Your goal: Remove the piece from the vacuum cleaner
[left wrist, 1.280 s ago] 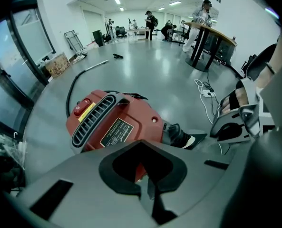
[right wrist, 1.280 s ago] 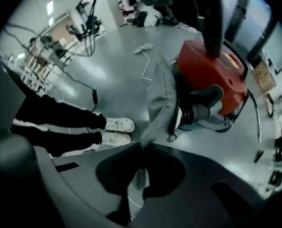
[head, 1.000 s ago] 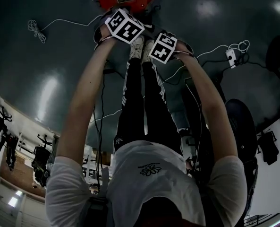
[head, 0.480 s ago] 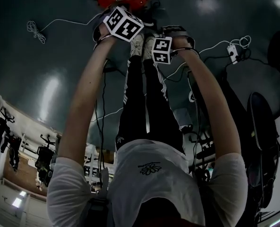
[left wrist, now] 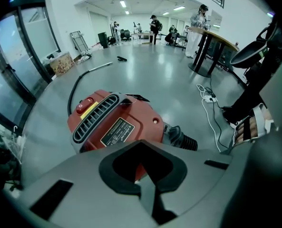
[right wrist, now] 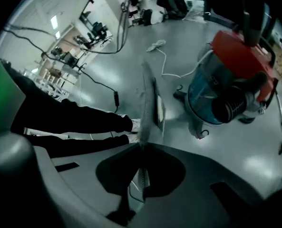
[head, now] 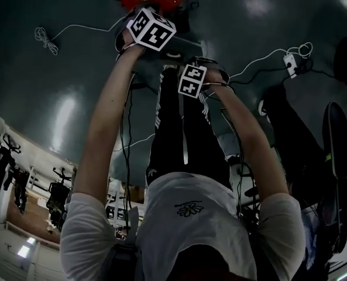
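On the glossy grey floor (left wrist: pixel 179 75) stands the vacuum cleaner (left wrist: pixel 117 120). It has a red domed top with a black slatted vent, a red switch, a dark label plate and a ribbed black hose port, and the right gripper view shows a blue drum beneath. The right gripper (right wrist: pixel 141 144) has its jaws closed on the piece (right wrist: pixel 150 103), a thin grey flat part seen edge-on, apart from the cleaner. The left gripper (left wrist: pixel 141 144) has its jaws together and empty, near the red top.

Bare floor (left wrist: pixel 145 70) beyond vacuum cleaner (left wrist: pixel 117 122), cables (left wrist: pixel 208 101) right
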A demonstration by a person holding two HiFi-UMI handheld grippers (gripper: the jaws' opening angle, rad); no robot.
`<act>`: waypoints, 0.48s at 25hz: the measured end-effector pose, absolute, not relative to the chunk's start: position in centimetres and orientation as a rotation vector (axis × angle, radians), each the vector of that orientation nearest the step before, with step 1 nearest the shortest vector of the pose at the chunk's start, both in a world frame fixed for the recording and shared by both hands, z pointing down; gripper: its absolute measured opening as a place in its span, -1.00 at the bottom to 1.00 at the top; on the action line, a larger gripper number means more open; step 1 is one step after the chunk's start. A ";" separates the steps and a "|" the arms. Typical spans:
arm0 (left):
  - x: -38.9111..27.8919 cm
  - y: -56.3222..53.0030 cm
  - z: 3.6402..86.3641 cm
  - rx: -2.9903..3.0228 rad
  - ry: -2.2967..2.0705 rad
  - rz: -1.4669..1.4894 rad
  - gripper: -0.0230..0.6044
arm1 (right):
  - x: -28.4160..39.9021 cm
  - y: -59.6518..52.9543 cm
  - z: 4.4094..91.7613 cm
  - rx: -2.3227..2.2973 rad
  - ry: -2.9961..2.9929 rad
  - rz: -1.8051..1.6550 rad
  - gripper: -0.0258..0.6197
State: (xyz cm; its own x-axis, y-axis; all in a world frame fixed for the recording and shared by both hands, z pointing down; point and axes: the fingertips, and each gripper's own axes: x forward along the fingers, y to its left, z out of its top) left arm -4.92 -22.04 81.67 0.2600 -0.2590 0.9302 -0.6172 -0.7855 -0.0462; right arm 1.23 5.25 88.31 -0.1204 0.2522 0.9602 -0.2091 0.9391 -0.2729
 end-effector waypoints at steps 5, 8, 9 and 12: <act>-5.3 -21.9 81.6 2.148 -0.873 1.419 -0.91 | 2.4 1.2 86.4 0.086 -1.648 0.381 -0.84; -6.0 -21.0 79.0 2.062 -0.989 1.189 -0.91 | 2.7 0.1 83.6 0.125 -1.669 0.352 -0.84; -6.4 -20.6 77.5 2.036 -1.037 1.097 -0.91 | 2.9 -0.1 82.5 0.140 -1.673 0.343 -0.84; -7.5 -19.3 72.5 1.978 -1.153 0.888 -0.91 | 3.6 -1.0 78.6 0.220 -1.693 0.351 -0.84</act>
